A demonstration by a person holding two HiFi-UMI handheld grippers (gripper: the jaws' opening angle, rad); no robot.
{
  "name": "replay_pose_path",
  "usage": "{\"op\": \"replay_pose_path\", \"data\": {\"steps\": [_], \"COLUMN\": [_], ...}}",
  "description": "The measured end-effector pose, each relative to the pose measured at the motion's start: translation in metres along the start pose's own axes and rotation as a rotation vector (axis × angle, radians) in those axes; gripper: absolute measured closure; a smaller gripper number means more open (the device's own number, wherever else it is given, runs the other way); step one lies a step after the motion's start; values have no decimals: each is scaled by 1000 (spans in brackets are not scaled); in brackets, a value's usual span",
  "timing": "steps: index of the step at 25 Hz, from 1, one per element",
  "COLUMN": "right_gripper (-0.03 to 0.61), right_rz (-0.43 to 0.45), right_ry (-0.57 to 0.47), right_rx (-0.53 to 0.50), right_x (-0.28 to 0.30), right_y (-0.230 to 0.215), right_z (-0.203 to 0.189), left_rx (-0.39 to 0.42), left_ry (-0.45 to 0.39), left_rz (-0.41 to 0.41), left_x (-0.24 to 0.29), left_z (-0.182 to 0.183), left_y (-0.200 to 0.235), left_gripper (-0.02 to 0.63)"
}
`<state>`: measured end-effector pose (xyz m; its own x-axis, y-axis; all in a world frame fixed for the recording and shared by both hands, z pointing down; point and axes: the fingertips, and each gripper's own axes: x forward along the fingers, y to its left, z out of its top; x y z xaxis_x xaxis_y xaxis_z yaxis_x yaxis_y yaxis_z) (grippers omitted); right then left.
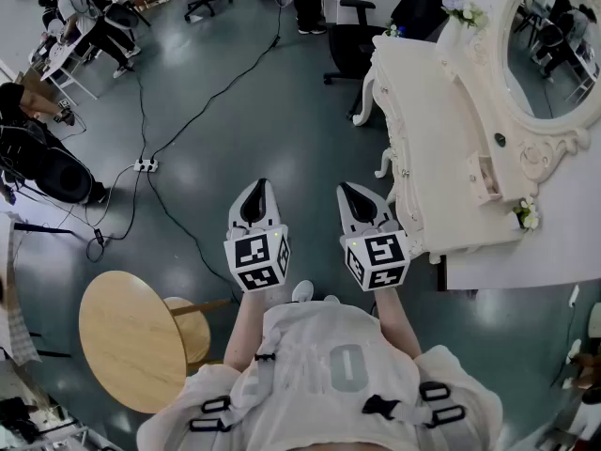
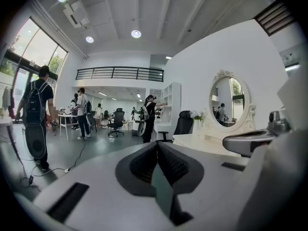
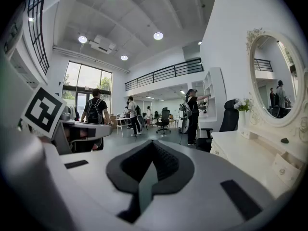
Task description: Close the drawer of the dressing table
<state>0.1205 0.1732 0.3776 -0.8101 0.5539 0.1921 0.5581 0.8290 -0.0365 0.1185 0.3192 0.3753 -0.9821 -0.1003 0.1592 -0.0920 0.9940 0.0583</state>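
The white dressing table (image 1: 427, 139) stands at the right, its oval mirror (image 1: 554, 45) against the wall. A small drawer (image 1: 484, 178) on its top beside the mirror sticks out, open. In the right gripper view this drawer (image 3: 285, 169) shows at the lower right, below the mirror (image 3: 274, 81). My left gripper (image 1: 255, 190) and right gripper (image 1: 353, 194) hover side by side over the floor, left of the table and apart from it. Both are shut with nothing between the pads. The left gripper (image 2: 156, 146) and the right gripper (image 3: 153, 146) point roughly level down the room.
A round wooden stool (image 1: 131, 336) stands at my lower left. Cables and a power strip (image 1: 146, 165) lie on the grey floor ahead. A black office chair (image 1: 352, 40) sits at the table's far end. Several people (image 2: 38, 114) stand or sit further back.
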Motion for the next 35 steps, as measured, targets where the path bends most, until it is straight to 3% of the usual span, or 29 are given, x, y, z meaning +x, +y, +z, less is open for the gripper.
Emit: {"op": "replay_pose_path", "data": {"steps": [9,16,28,35], "right_gripper": [569,569,569,569], "right_rz": [1,-2,-40,-85], "right_ry": [20,10,39,41], "right_rx": [9,90,48,58], "right_x": [10,26,79,99], "right_y": [5,9,32,18], "right_z": [-8,-11,-16,-15], "left_rx": [-10,-26,-39,-51], "left_ry": [10,15,-9,-14], "left_rz": [-1,-2,-22,-45], "left_x": [6,12,42,73], "left_z": [-6,-13,-12,-8], "left_y": [13,30,89,108], "left_gripper": [594,594,594,594]}}
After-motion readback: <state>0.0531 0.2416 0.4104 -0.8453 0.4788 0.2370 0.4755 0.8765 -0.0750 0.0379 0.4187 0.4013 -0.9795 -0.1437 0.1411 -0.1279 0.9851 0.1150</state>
